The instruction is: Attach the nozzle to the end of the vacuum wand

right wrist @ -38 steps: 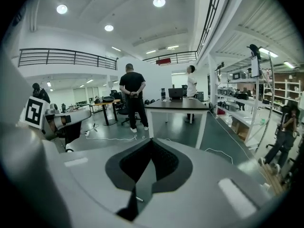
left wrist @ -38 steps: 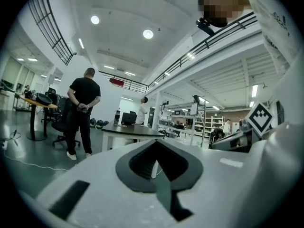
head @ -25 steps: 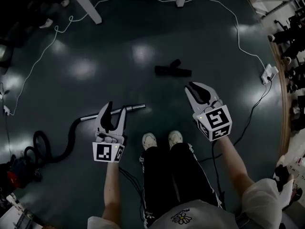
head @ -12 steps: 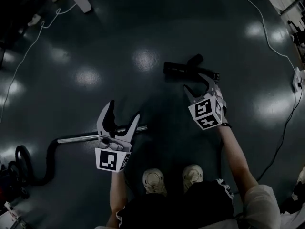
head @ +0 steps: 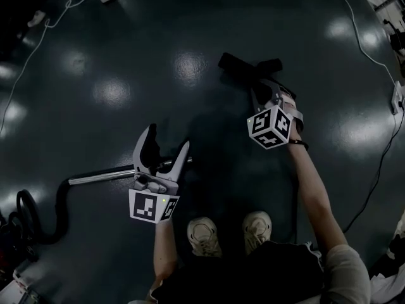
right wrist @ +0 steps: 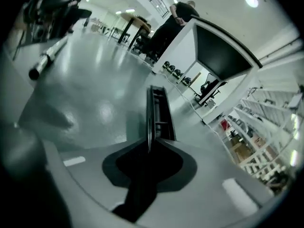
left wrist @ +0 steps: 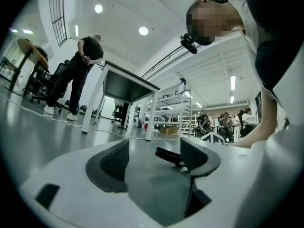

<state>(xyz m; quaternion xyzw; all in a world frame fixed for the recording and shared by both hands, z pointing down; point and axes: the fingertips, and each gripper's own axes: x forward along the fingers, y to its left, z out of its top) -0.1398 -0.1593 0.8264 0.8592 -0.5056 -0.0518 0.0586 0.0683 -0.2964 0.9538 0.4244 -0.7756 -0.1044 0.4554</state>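
Shoes (head: pixel 204 236) nearest, just this side of the wand (head: pixel 107 176), which lies on the floor (head: pixel 126 94). Over the wand's free end sits the left gripper (head: pixel 168 136), sunk from higher up. Its jaws have spread wide within the last second; nothing is between them, and the wand passes beneath, ungripped. Well beyond the wand's end, the right gripper (head: pixel 266 90) has dropped onto the nozzle (head: pixel 235 65). Its jaws gaped half a second ago, have just been closing, and now pinch the nozzle's black body, which rests on the floor.

Reading: nozzle pick-up looks secured and the wand is still to be taken. The two parts lie well apart, so joining has not begun.

Count: one wand, one nozzle, one hose (head: pixel 60 204) trailing off the wand's far end, two grippers, two shoes.
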